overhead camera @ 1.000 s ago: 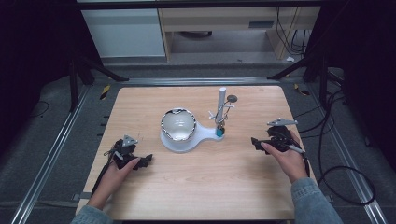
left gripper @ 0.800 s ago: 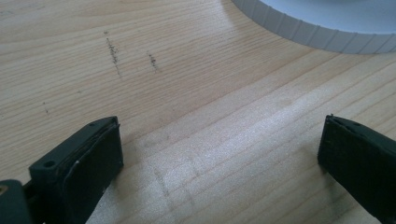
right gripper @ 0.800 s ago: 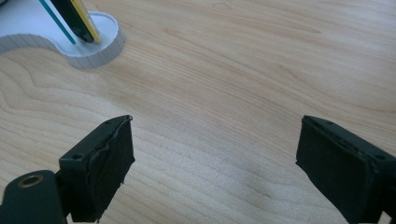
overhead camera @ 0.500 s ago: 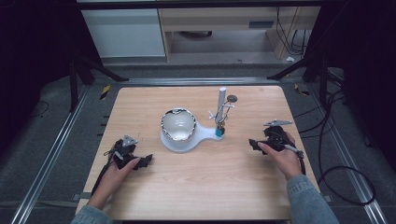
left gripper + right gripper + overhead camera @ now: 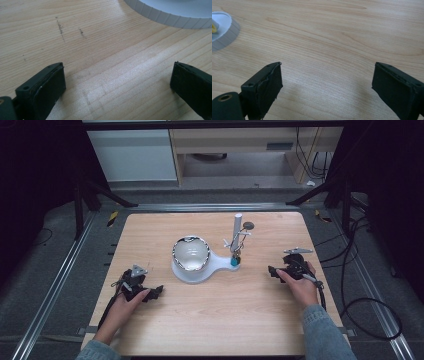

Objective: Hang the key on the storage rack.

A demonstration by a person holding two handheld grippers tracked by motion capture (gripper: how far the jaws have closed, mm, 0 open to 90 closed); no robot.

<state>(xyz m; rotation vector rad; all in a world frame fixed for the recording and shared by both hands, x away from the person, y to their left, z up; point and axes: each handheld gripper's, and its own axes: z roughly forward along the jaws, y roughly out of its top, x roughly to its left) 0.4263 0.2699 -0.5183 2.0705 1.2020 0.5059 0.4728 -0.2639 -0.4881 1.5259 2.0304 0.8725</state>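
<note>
While both tongs, left (image 5: 156,291) and right (image 5: 271,270), sat wide and empty on the tabletop (image 5: 210,320), we figured reaching for the white stand (image 5: 192,270) mid-table came next.

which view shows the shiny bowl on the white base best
The high view: the shiny bowl appears whole, sitting on the white base mid-table. The left gripper view catches just the base's ribbed rim; the right gripper view catches one end of the base, not the bowl.
</note>
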